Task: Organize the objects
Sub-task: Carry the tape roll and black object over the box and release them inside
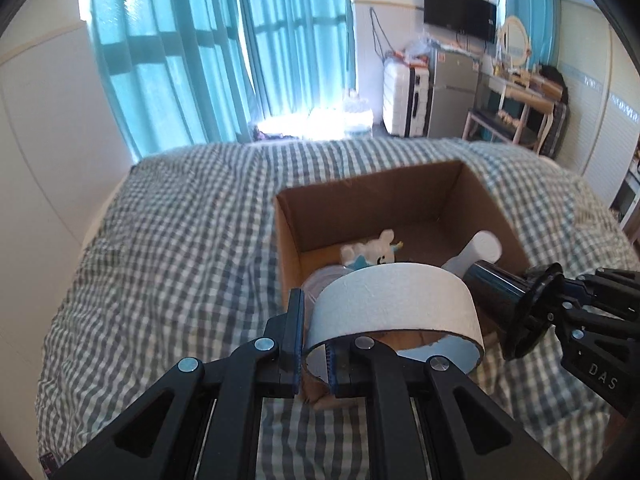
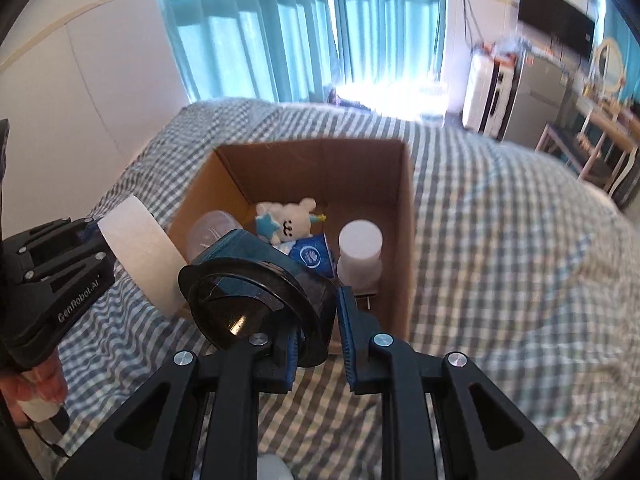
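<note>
Your left gripper (image 1: 314,344) is clamped on the wall of a white tape roll (image 1: 394,300), one finger outside the ring and one inside it. You hold the roll above the near edge of the box (image 1: 288,236), tilted so its hollow faces you. From the right wrist view the same roll (image 2: 138,252) sits just beside the box's left wall, with your left gripper (image 2: 94,226) behind it and fingers of your hand (image 2: 46,380) wrapped on the handle below.

Your right gripper (image 2: 318,332) is closed on the rim of a dark cup (image 2: 256,300), whose open mouth tips toward you over the box's near edge. In the left view the cup (image 1: 500,284) points into the box from the right.

Inside the box (image 2: 406,216) lie a white plush (image 2: 286,222), a blue packet (image 2: 312,256), a white cylinder (image 2: 360,252) standing by the right wall, and a clear bottle (image 2: 214,230) at the left. Box and all rest on a checked bed cover (image 1: 180,240). Beyond it hang teal curtains (image 1: 224,48), with a suitcase (image 1: 404,100) and a fridge (image 1: 454,88) by the far wall.
</note>
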A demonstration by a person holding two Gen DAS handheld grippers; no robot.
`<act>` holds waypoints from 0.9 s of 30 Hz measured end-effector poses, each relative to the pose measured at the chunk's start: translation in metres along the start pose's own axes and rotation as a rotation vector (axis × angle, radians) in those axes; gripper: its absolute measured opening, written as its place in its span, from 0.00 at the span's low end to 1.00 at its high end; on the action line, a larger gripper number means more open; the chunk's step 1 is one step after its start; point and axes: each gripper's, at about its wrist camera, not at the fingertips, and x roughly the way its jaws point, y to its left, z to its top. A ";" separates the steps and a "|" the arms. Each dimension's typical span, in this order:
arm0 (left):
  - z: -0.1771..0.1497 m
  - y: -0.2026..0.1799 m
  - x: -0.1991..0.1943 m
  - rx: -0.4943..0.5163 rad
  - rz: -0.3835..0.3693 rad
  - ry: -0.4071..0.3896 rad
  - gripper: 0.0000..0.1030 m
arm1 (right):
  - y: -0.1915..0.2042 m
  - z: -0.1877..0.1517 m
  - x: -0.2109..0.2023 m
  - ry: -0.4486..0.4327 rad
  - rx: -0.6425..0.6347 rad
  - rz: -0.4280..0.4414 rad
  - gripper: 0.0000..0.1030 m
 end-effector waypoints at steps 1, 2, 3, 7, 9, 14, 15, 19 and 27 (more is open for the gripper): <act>-0.001 -0.002 0.007 0.005 -0.004 0.011 0.09 | -0.002 0.001 0.010 0.011 0.006 -0.003 0.17; -0.003 -0.005 0.016 0.012 -0.008 0.025 0.09 | -0.005 0.002 0.019 0.022 0.012 -0.006 0.17; -0.003 -0.007 0.022 0.018 -0.009 0.034 0.09 | -0.007 0.002 0.025 0.029 0.017 -0.007 0.16; -0.003 -0.013 0.045 0.033 -0.012 0.062 0.09 | -0.012 0.004 0.041 0.041 0.020 -0.009 0.17; 0.000 -0.015 0.049 0.042 -0.010 0.047 0.09 | -0.013 0.006 0.046 0.045 0.015 -0.015 0.17; 0.013 -0.017 0.055 0.051 -0.013 0.029 0.09 | -0.021 0.009 0.047 0.032 0.045 -0.011 0.20; 0.015 -0.017 0.056 0.050 -0.018 0.028 0.10 | -0.023 0.010 0.047 0.032 0.052 0.000 0.23; 0.017 -0.017 0.055 0.067 -0.042 0.034 0.15 | -0.026 0.011 0.040 0.019 0.078 0.039 0.42; 0.001 -0.025 0.036 0.132 -0.075 0.075 0.76 | -0.022 0.014 0.004 -0.045 0.084 0.055 0.56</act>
